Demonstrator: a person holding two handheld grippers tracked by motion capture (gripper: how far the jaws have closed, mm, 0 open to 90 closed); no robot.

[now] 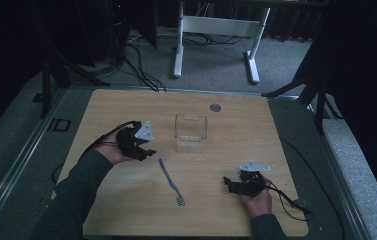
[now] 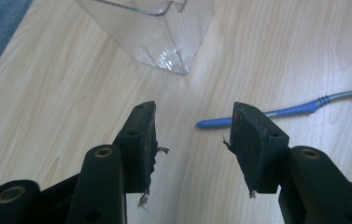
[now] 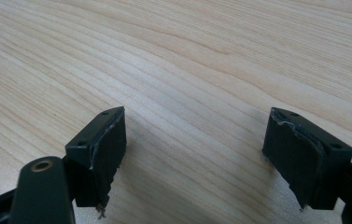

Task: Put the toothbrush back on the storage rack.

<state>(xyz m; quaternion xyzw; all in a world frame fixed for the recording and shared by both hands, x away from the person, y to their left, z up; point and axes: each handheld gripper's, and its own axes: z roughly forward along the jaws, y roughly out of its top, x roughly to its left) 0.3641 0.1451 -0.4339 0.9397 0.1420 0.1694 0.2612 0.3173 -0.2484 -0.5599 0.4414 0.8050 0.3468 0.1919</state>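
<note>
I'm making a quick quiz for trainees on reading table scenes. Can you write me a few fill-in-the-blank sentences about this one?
1. The blue-handled razor lies flat on the wooden ____.
2. The clear plastic box stands upright and holds ____.
3. The left gripper has its jaws ____, with nothing between them.
4. In the high view the razor lies between the left gripper and the ____ gripper.

Missing words: table; nothing; open; right

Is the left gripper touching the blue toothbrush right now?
Apart. In the left gripper view, the left gripper stands open with bare table between its jaws, and the toothbrush lies on the wood beyond them.
</note>
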